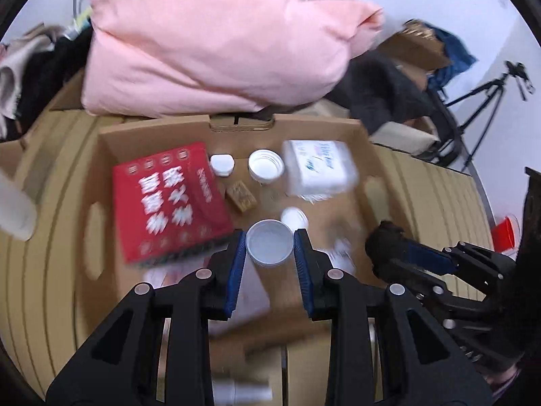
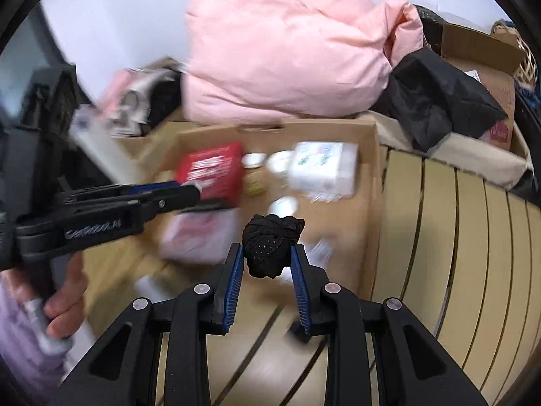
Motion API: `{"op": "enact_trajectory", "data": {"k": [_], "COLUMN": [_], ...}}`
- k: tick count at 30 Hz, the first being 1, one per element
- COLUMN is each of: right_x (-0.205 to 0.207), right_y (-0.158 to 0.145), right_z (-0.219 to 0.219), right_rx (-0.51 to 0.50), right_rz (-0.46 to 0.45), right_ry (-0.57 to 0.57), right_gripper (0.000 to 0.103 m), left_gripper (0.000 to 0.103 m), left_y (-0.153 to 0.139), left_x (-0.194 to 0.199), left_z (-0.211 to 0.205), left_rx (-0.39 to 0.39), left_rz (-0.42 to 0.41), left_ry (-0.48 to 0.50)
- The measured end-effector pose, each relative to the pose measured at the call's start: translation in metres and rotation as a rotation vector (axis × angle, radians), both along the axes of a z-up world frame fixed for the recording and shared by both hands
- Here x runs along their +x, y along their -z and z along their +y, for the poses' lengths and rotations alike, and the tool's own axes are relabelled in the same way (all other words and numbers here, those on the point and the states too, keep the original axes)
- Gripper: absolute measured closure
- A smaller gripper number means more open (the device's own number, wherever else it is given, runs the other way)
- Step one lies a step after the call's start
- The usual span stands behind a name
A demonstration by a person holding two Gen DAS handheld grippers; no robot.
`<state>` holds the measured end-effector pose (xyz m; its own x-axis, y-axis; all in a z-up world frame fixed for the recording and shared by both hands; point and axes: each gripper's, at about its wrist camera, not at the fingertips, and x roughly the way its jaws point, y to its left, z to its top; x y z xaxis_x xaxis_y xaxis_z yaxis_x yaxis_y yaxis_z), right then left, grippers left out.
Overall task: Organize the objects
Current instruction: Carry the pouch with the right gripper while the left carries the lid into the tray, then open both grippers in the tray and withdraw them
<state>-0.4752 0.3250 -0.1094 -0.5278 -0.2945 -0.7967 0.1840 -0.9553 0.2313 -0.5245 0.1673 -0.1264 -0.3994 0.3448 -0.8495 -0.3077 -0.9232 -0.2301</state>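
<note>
I carry a small white cup (image 1: 269, 247) pinched mouth-up in my left tool (image 1: 269, 247), above the open cardboard box (image 1: 358, 142); my right tool (image 2: 267, 258) is clamped on a balled black cloth (image 2: 270, 245), also over the box; inside already lie a red carton (image 1: 172, 199) at nine o'clock, a white jar (image 1: 266, 165) and a small white lid (image 1: 221, 164) at twelve, a white packet (image 1: 319, 169) at one; I judge the sorting well underway, with these two items yet to be set down; blur hides what lies beneath the tools.
</note>
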Motion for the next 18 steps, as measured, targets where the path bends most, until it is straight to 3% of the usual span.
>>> {"op": "enact_trajectory", "data": {"k": [2, 5, 7, 8, 11, 12, 15, 18], "right_x": [-0.026, -0.043, -0.050, -0.051, -0.047, -0.046, -0.032, -0.005], "right_y": [0.016, 0.031, 0.037, 0.038, 0.031, 0.028, 0.008, -0.018], "right_z": [0.001, 0.007, 0.010, 0.010, 0.015, 0.015, 0.017, 0.026], "right_rx": [0.076, 0.085, 0.114, 0.116, 0.049, 0.040, 0.050, 0.026], "right_rz": [-0.009, -0.024, -0.023, -0.017, 0.009, 0.014, 0.056, 0.047], "right_ry": [0.067, 0.090, 0.104, 0.097, 0.072, 0.074, 0.102, 0.113], "right_gripper": [0.072, 0.071, 0.068, 0.055, 0.025, 0.020, 0.018, 0.018], "left_gripper": [0.077, 0.075, 0.058, 0.053, 0.047, 0.044, 0.036, 0.026], "left_y": [0.017, 0.034, 0.037, 0.035, 0.019, 0.014, -0.013, -0.043], "left_x": [-0.016, -0.024, -0.024, -0.023, -0.015, -0.013, 0.009, 0.051], "left_z": [0.011, 0.017, 0.018, 0.017, 0.008, 0.006, -0.008, -0.026], "left_rx": [-0.017, -0.045, -0.034, -0.021, -0.032, -0.026, -0.016, -0.089], "left_rz": [-0.036, -0.055, -0.062, -0.054, -0.001, 0.001, 0.037, 0.162], "left_ry": [0.004, -0.010, 0.009, 0.013, -0.009, -0.006, -0.002, 0.020]}}
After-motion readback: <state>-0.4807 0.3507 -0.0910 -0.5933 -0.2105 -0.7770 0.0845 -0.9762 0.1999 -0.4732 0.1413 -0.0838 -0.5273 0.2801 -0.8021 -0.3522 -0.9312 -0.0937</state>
